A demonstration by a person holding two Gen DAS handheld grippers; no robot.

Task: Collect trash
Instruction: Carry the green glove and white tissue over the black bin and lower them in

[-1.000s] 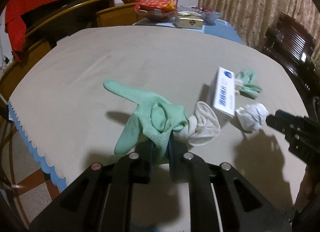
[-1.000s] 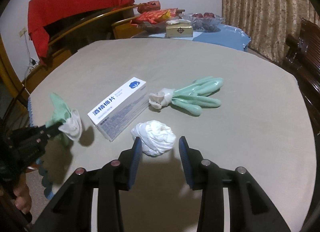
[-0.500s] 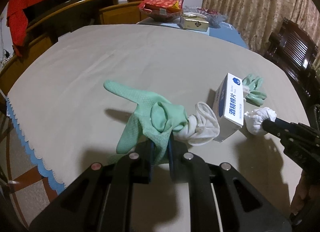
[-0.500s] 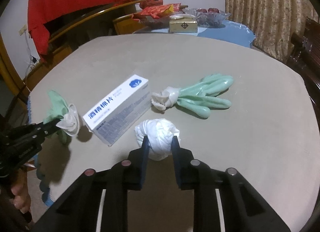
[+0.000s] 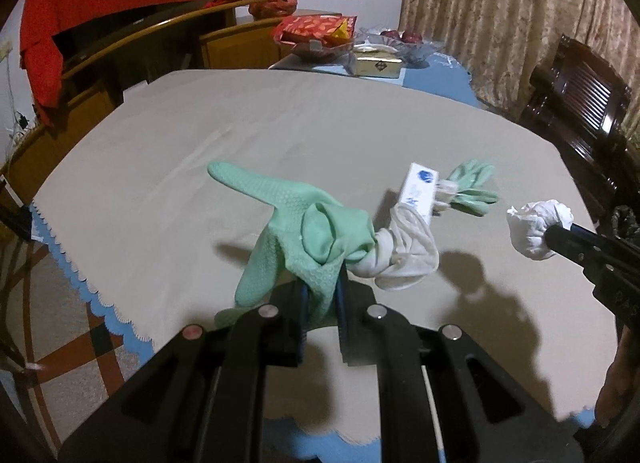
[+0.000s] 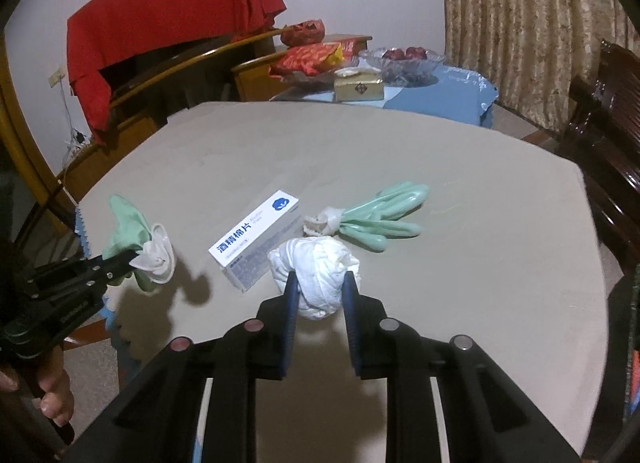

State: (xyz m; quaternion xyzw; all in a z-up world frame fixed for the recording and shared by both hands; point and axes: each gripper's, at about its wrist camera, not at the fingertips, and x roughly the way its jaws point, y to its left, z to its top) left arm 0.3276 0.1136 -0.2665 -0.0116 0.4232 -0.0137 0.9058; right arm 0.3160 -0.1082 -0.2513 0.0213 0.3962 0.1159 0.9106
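Right wrist view: right gripper jaws, just closed, clench the tissue wad off the table, left gripper clamps the green glove, leftover box and second glove just ahead of right jaws

Home dining room, cloth-covered table, wooden chairs, patterned curtains, fruit bowl, snack packets
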